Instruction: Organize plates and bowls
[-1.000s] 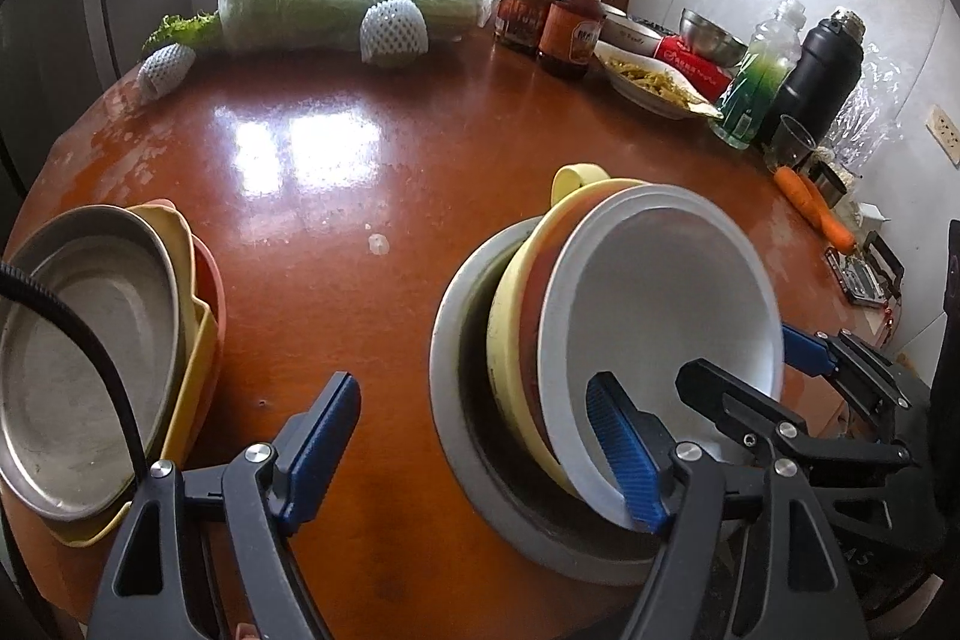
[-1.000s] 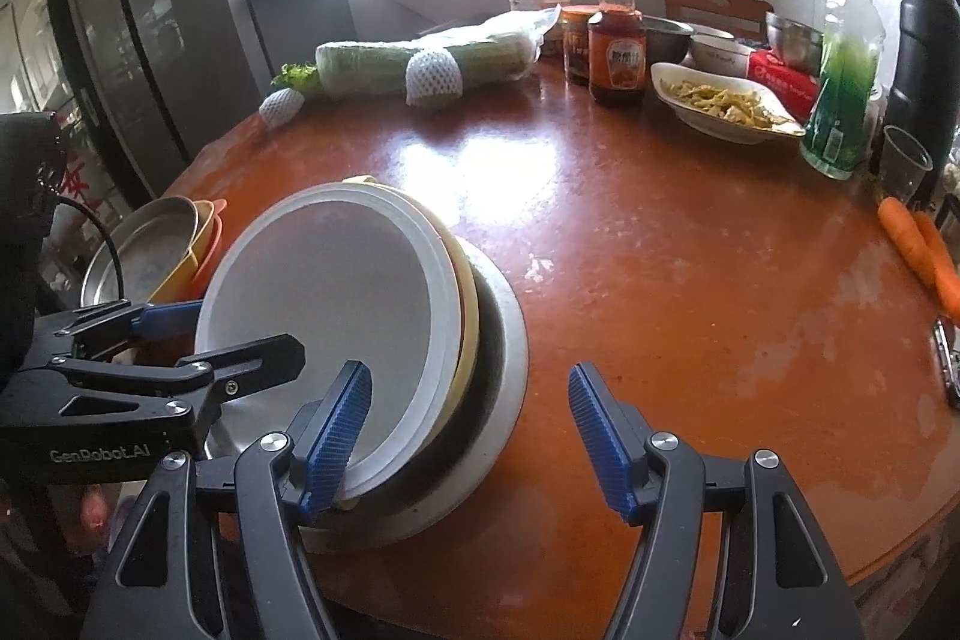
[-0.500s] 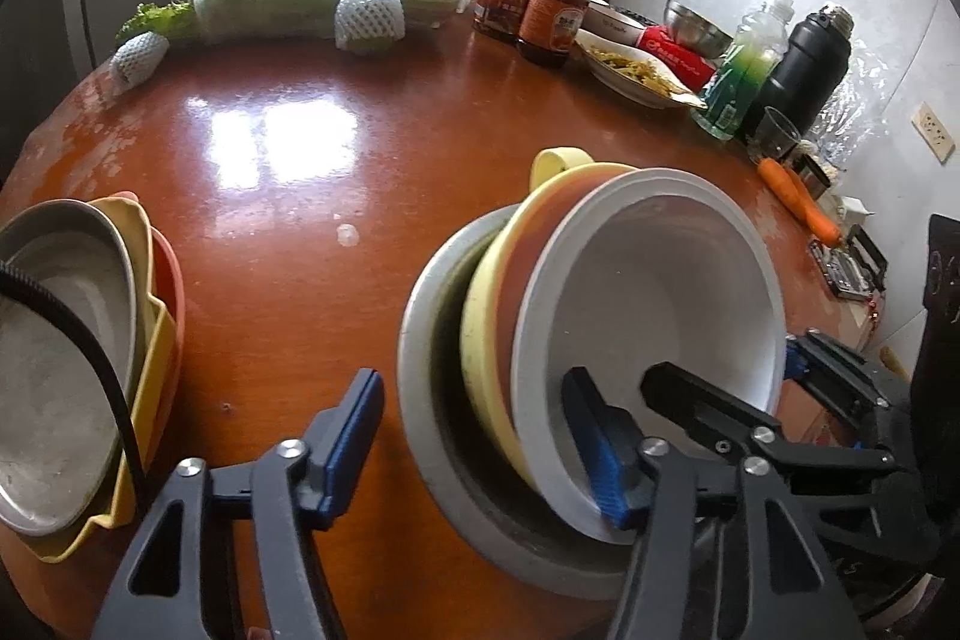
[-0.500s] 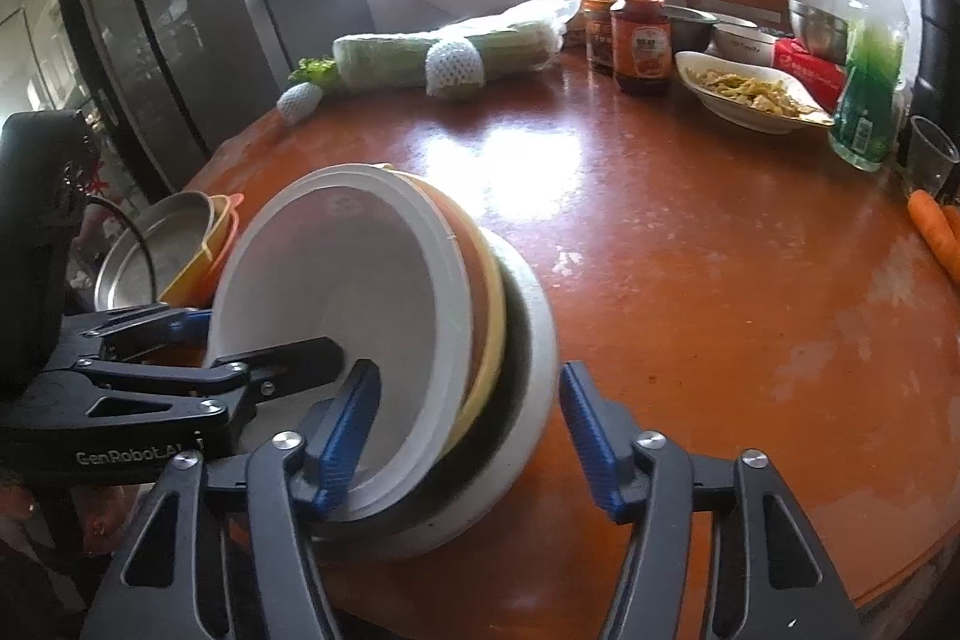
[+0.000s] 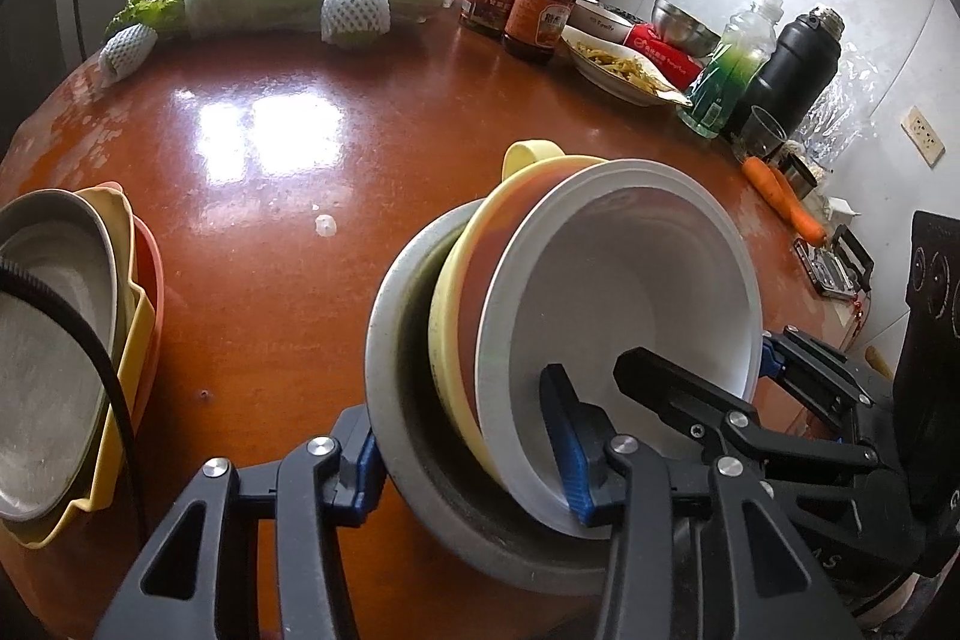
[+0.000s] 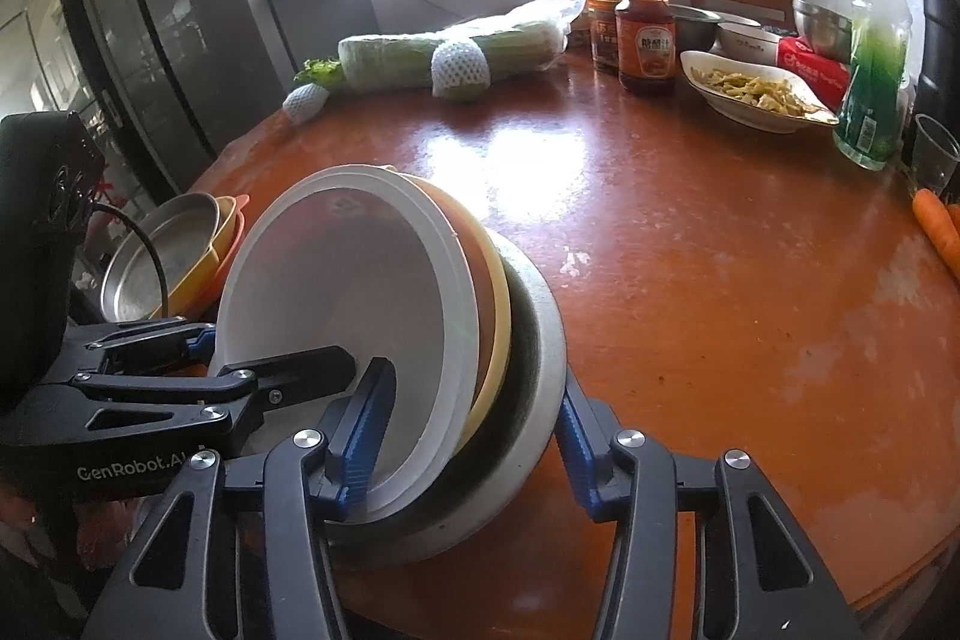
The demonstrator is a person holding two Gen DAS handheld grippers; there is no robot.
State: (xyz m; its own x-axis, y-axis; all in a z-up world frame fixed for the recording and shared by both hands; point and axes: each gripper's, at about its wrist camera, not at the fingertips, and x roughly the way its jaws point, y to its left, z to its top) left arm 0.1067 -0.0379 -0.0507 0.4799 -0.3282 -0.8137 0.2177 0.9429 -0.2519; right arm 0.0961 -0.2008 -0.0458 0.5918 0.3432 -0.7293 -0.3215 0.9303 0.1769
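**Both grippers clamp the nested bowls**

The round table [image 6: 720, 280] carries food and bottles along its far edge, leaving the near side free for sorting. A second stack [image 5: 66, 340], steel dish on top, waits at the left. The bowl stack [image 5: 540, 340], grey outermost and white innermost, tilts at the table's near edge. The left gripper [image 5: 462, 454] and right gripper [image 6: 462, 436] have just been closing, their jaws narrow across all the rims, probably so the stack lifts as one.
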